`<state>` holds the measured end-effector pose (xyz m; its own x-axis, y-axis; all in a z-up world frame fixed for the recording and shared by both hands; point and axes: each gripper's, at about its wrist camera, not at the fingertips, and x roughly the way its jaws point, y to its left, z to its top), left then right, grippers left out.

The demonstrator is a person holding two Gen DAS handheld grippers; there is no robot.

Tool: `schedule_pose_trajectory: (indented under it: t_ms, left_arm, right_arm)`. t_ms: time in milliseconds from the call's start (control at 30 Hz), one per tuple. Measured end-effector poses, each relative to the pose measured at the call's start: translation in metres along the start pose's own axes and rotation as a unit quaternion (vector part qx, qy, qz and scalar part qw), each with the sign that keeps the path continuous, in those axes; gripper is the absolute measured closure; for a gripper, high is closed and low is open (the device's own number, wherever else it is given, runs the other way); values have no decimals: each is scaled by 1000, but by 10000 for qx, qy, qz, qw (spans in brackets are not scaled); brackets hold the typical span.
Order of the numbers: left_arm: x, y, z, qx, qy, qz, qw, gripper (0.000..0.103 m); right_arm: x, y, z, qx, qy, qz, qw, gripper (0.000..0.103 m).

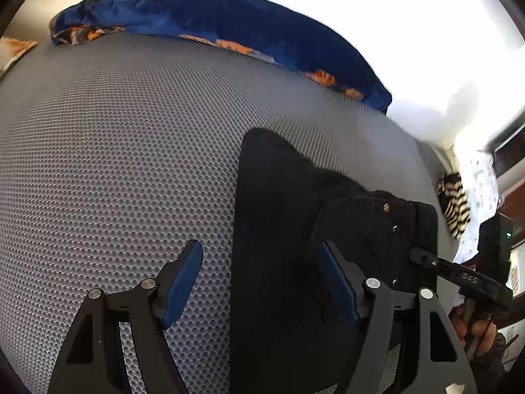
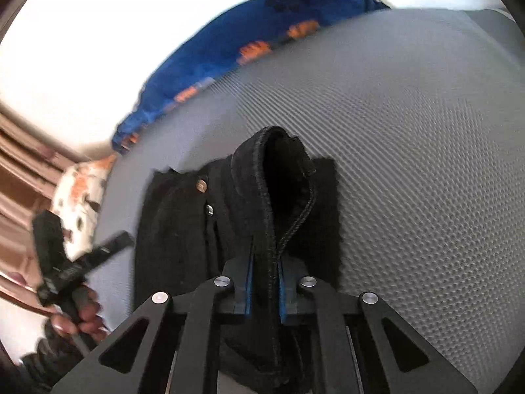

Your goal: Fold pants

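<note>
Gripping black pants (image 2: 279,216), right gripper (image 2: 265,290) fingers clamp; left gripper (image 1: 261,285) fingers apart.

Support surface: a grey mat (image 1: 115,164) with a fine raised dot texture, spread wide and filling most of both wrist views. Black pants (image 1: 279,229) lie folded on its near part, a metal button (image 2: 201,184) showing at the waistband, with one stitched edge raised off the mat. A blue blanket with orange patches (image 1: 213,19) lies bunched along the far edge.
</note>
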<state>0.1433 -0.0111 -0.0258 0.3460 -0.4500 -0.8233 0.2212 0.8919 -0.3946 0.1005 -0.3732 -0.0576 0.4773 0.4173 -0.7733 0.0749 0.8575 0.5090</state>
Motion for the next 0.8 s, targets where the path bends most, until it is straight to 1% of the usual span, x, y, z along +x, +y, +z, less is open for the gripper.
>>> schedule_pose_trajectory:
  t_ms: [33,100,167,267,367,433,533,600,800]
  left_arm:
    - [6,-4,0,86,58,42,9999,34]
    - [16,-7,0,169,158,95,9997,34]
    - [26,-11,-1,227,260,79,9994,34]
    - [38,-13,0,267,313,120,9991,34]
    - [48,-22,-1,222,326,82,9992,34]
    - [55,-30,-3,229,329,72,9992,34]
    - [54,-28,-8,274,359,23,9990,34]
    - [50,-25,-14,278,352,13,9990,34]
    - [53,-25,-18,258,391,-64,9989,35]
  right_arm:
    - [6,-6,-2,102,26,-76,9999,89]
    - [14,-16,-2,175,50,-115,9998,78]
    - [13,-18,-2,200,33,-100,9997,76]
    - [10,-10,-3,-154,94,-371,9991,68]
    - [8,-6,-5,-261,123,-543,9981,61]
    - [7,-7,-7,-247,156,-602,9978,58]
    - [3,-9,-10,-248,168,-602,9977,56]
    - [0,-11,-13,-248,168,-626,9976,52]
    - [-4,-15,-16,-195,177,-656,9975,46]
